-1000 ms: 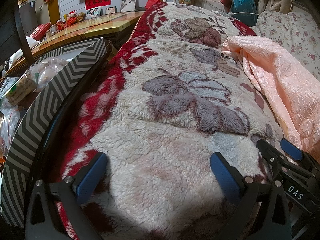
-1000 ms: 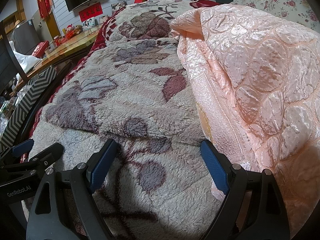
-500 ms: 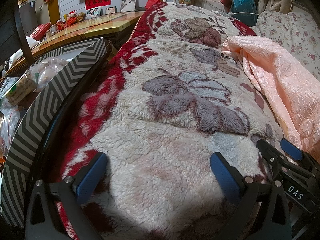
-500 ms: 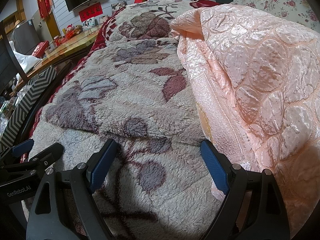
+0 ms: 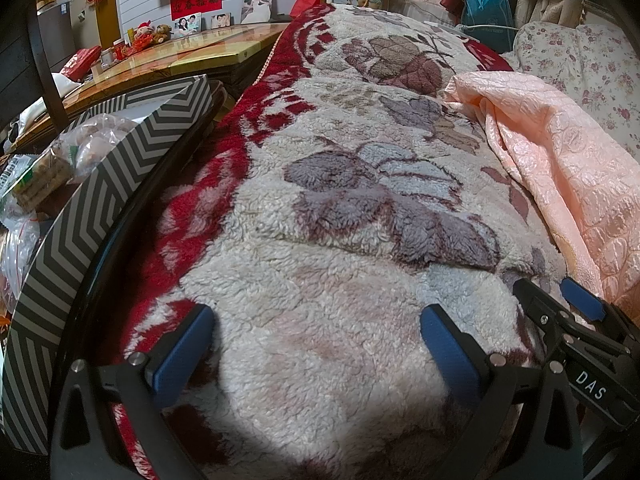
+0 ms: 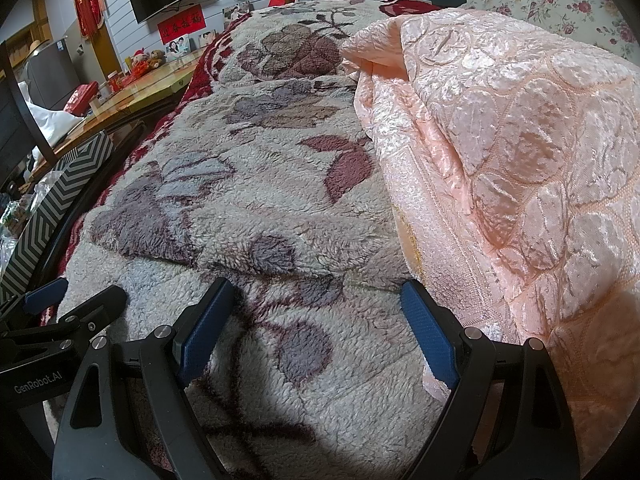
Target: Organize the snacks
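Fleece blanket (image 5: 360,240) with a floral print covers the surface, a pink quilt (image 6: 520,140) heaped along its right side. At far left, bagged snacks (image 5: 52,160) sit inside a chevron-patterned box (image 5: 100,200), well apart from both tools. Left tool (image 5: 316,344) and right tool (image 6: 316,320) rest spread wide and empty on the blanket; reaching leftward risks snagging fleece or crushing the bags.

Fleece blanket (image 5: 340,240): open surface, passable near to far. Peach quilt (image 6: 500,160): heaped barrier, right. Chevron box (image 5: 100,200) holding bagged snacks (image 5: 60,156): blocks left edge.
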